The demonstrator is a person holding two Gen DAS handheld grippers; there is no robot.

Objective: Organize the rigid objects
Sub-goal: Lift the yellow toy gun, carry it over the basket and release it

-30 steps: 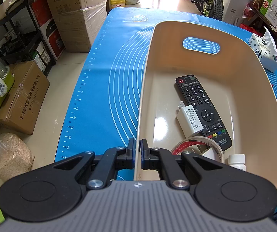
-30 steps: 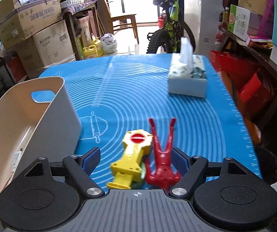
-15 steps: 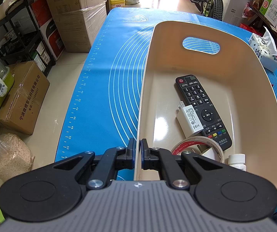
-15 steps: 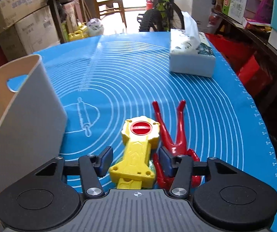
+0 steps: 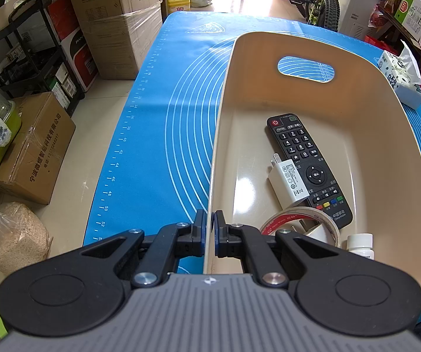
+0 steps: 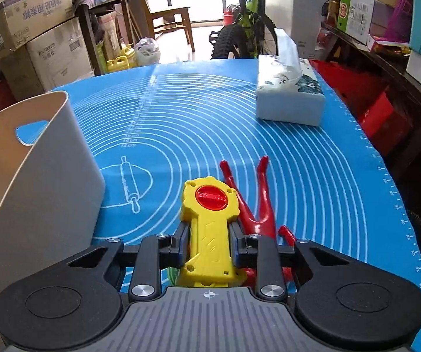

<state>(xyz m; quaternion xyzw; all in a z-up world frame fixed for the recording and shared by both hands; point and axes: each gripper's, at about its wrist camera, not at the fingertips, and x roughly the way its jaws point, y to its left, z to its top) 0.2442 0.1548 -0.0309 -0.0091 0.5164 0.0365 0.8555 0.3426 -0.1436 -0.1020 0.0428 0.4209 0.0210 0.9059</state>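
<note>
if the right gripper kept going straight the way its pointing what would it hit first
Likely nothing soon. The right gripper, shut on the yellow toy, points across bare blue mat. The tissue box sits right of that line, the red figure just beside it; depth is unclear.

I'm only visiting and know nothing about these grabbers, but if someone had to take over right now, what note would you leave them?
Left gripper: shut on the beige bin's near wall, steadying it.
Right gripper: shut on the yellow toy's handle, beside the bin.
Done: remote, white charger, tape roll and small white bottle are in the bin.
Left: put the yellow toy in, then the red figure lying on the blue mat.
</note>
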